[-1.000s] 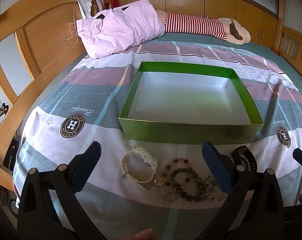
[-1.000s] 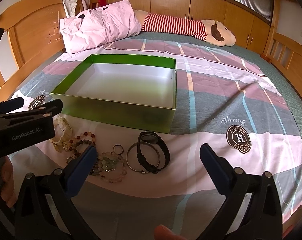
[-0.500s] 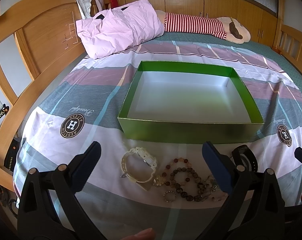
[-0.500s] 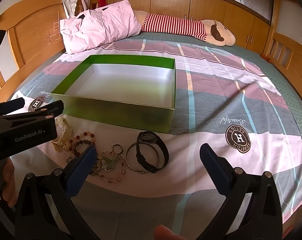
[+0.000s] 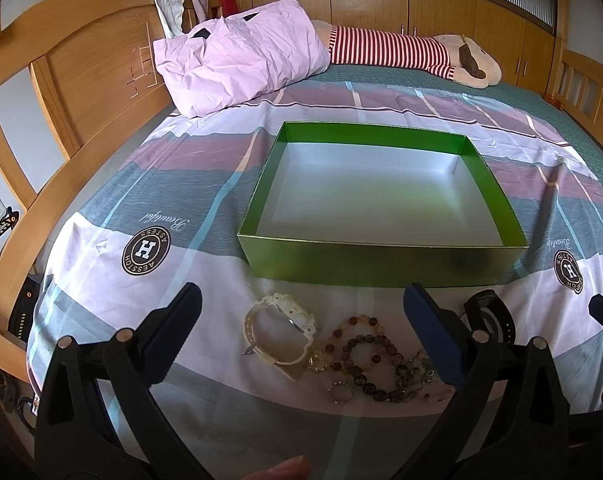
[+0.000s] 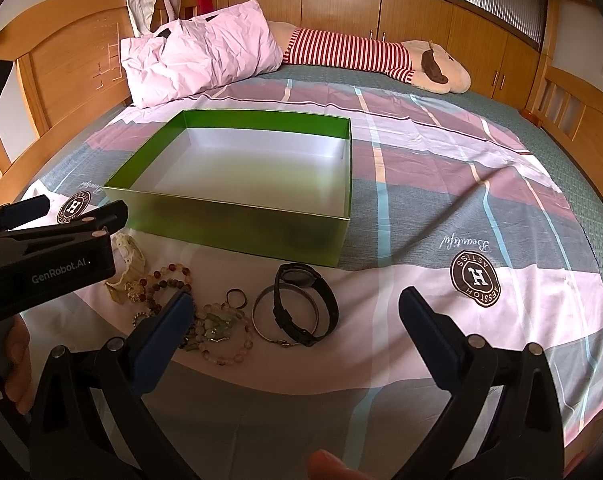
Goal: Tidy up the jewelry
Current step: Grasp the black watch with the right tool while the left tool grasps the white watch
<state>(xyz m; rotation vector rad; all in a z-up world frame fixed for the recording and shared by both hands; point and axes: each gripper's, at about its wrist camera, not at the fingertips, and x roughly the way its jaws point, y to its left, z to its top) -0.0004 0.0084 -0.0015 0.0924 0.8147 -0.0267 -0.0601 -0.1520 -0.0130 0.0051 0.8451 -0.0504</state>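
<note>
So the jewelry is all laid out on the bedsheet (image 5: 101, 280) just in front of the green box (image 5: 381, 264), and nothing is seen in the box yet. Going by the left wrist view, a white watch (image 5: 279, 330) sits on the left side of the pile, with beaded bracelets (image 5: 365, 356) tangled just beside it and a small sparkly ring (image 5: 340, 392) at the near edge. From the right wrist view, a black watch (image 6: 305, 304) is seen lying across a thin metal bangle (image 6: 261, 316), with a dark little ring (image 6: 237, 299) next to them.

Handling guess: everything here is probably light. The beads will likely be floppy and slippery, and since they're tangled, more than one strand could get dragged along. The watches look like the easy picks, best taken across the strap where it arches off the sheet. The bangle is stiff but thin and lies flat, so an edge would have to be caught. The soft sheet may bunch up under the fingers too.

Pose-wise, the left gripper (image 5: 301, 328) is held low over the white watch and beads, fingers spread wide with nothing between them. The right gripper (image 6: 295, 334) is hung above the black watch and bangle, also wide apart and holding nothing.
</note>
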